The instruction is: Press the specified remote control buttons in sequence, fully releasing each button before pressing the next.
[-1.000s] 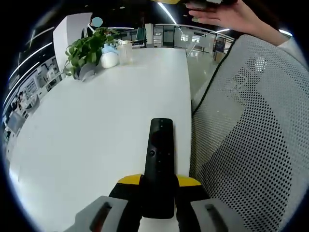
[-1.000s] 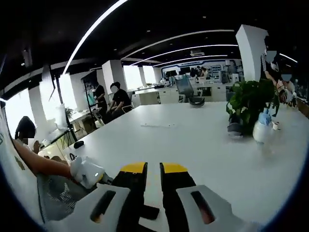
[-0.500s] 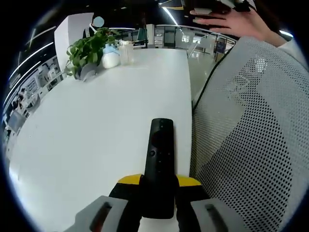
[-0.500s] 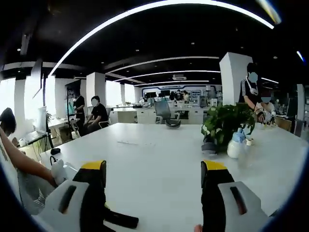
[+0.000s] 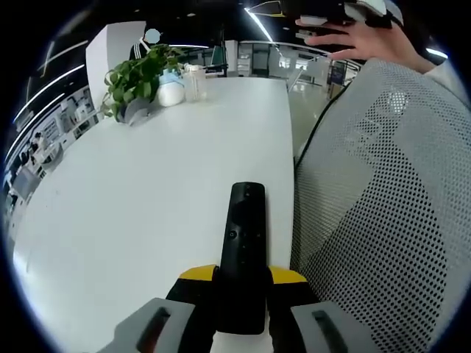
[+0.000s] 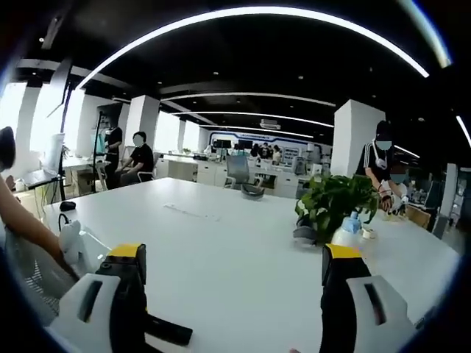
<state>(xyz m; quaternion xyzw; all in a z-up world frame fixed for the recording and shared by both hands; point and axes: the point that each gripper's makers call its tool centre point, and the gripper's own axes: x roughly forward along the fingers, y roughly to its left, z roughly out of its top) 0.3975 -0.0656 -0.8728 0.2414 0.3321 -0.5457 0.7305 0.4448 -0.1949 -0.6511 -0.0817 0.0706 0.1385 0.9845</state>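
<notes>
Here the left gripper (image 5: 241,283) has its yellow-tipped fingers (image 5: 197,275) closed on the near end of a black remote control (image 5: 243,254), which points straight ahead and lies over the white tabletop (image 5: 147,191) close to that surface's right edge. A white mesh chair back (image 5: 375,213) stands just beside that edge, and a person's hand (image 5: 353,33) shows above it at the top of the left gripper view. At the far end of the tabletop sit a potted plant (image 5: 136,73) and a white bottle (image 5: 171,92) beside it. In the right gripper view, the right gripper (image 6: 232,276) has its fingers (image 6: 129,283) spread wide apart, holding nothing, and the remote's dark end (image 6: 168,331) shows low beside the left-hand finger. The plant (image 6: 331,206) stands farther along the tabletop, and seated people (image 6: 136,158) are in the background.
</notes>
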